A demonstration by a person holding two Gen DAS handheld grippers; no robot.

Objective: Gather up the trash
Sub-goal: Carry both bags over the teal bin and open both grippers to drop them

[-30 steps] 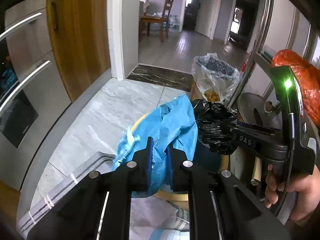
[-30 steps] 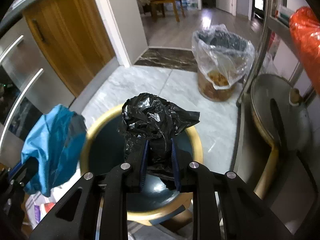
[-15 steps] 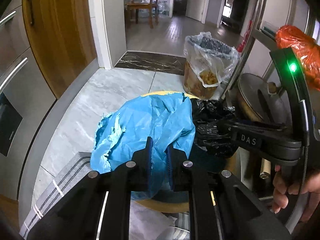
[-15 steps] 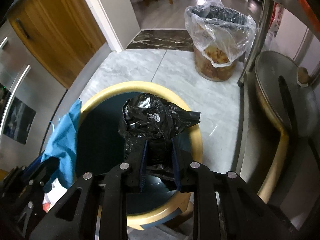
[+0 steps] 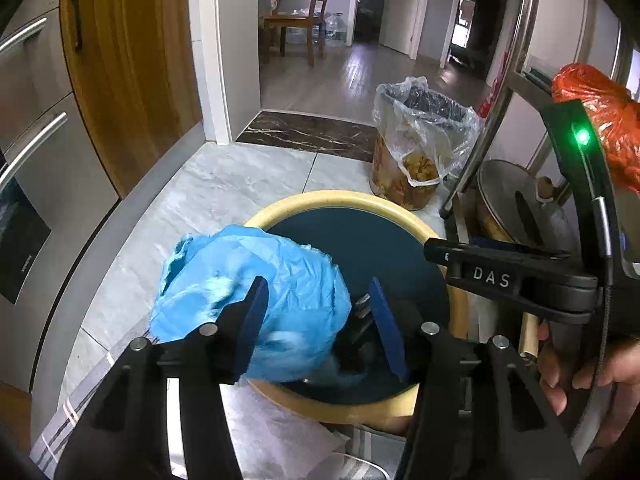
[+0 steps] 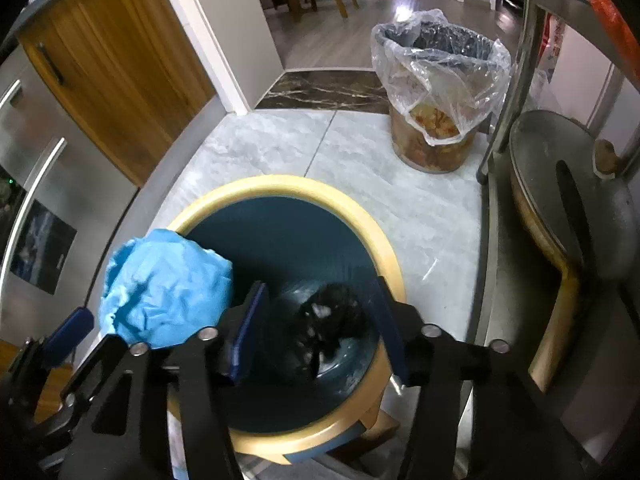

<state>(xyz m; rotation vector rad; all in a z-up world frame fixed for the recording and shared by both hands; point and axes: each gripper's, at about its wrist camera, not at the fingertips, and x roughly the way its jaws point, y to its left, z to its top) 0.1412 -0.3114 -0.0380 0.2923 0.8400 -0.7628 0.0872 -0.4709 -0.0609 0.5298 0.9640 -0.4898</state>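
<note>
From the left wrist, the left gripper (image 5: 318, 312), clamped on the blue bag (image 5: 256, 304) a second ago, is opening its jaws, and the crumpled bag sits loose between them over the near rim of the yellow-rimmed bin (image 5: 400, 210). From the right wrist, the right gripper (image 6: 320, 326) is likewise opening; the black bag (image 6: 330, 316) it pinched earlier now lies blurred inside the bin below the parted jaws.

Blue bag (image 5: 256, 280) across bin (image 5: 344, 198) mouth

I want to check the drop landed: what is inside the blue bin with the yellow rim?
A crumpled black bag lies deep inside the blue bin; the blue bag sits at its rim. The bottom beneath them is hidden.
</note>
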